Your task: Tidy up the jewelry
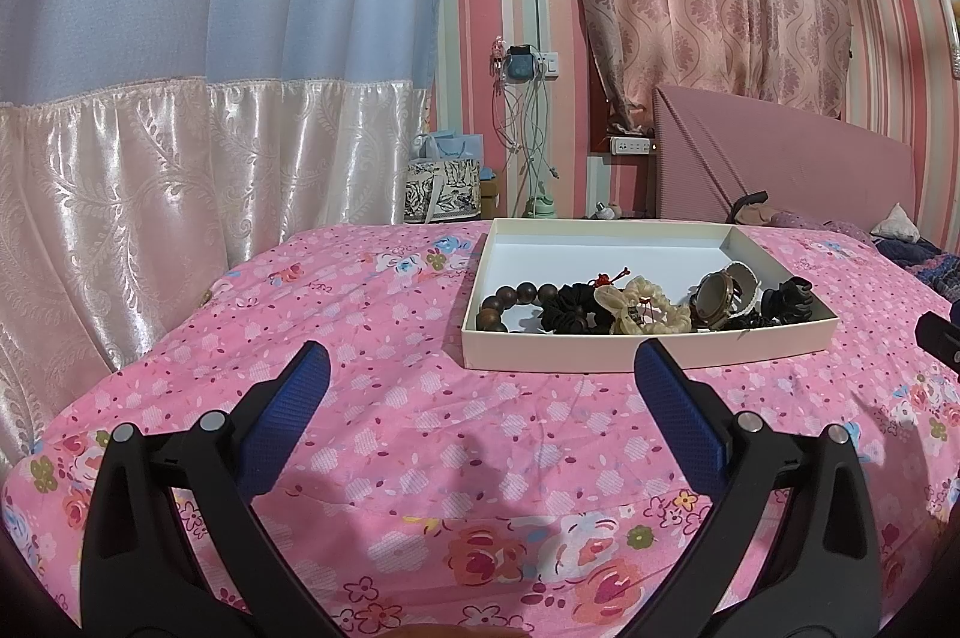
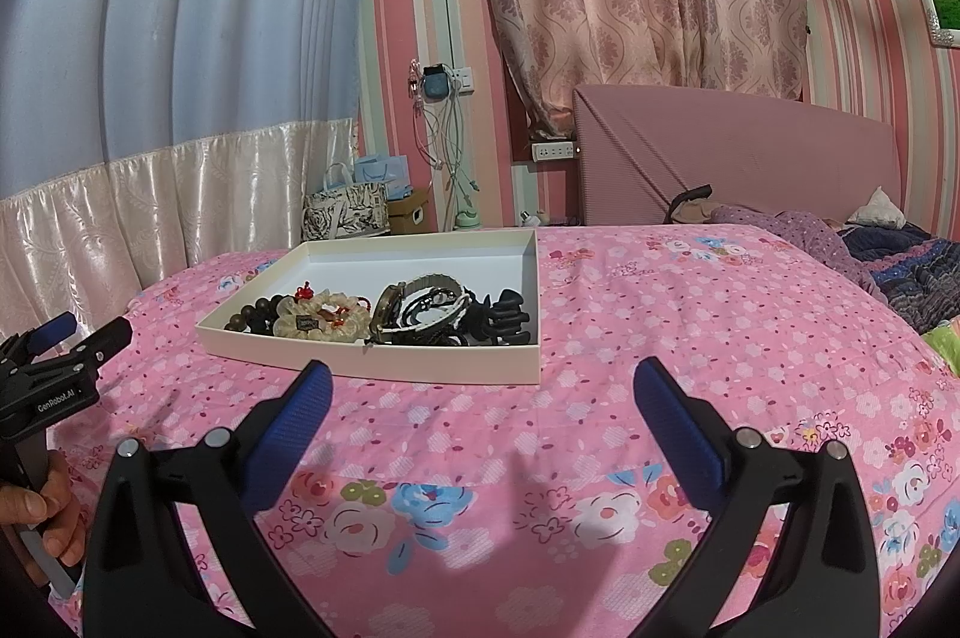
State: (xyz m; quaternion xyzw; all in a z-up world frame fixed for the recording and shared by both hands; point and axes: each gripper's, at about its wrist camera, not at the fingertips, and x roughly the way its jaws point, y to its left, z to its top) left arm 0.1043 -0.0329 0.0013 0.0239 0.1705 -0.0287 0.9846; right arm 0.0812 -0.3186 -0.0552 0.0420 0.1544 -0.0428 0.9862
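Both the left gripper (image 1: 483, 368) and right gripper (image 2: 483, 386) hovered wide open and empty above the pink floral bedspread (image 1: 420, 434). Beyond their fingers, the shallow white cardboard tray (image 2: 384, 365) held wooden beads (image 1: 516, 299), scrunchies and a watch (image 2: 390, 311) along its near edge.

- tray (image 1: 648, 353) sat on the bed (image 1: 420, 428), headboard (image 1: 780, 158) behind
- in tray, along near wall, left to right: bead bracelet (image 1: 510, 299), scrunchies (image 1: 630, 308), watch (image 1: 714, 299), hair claw (image 1: 786, 299)
- bags (image 2: 348, 209) on floor behind bed, left of headboard
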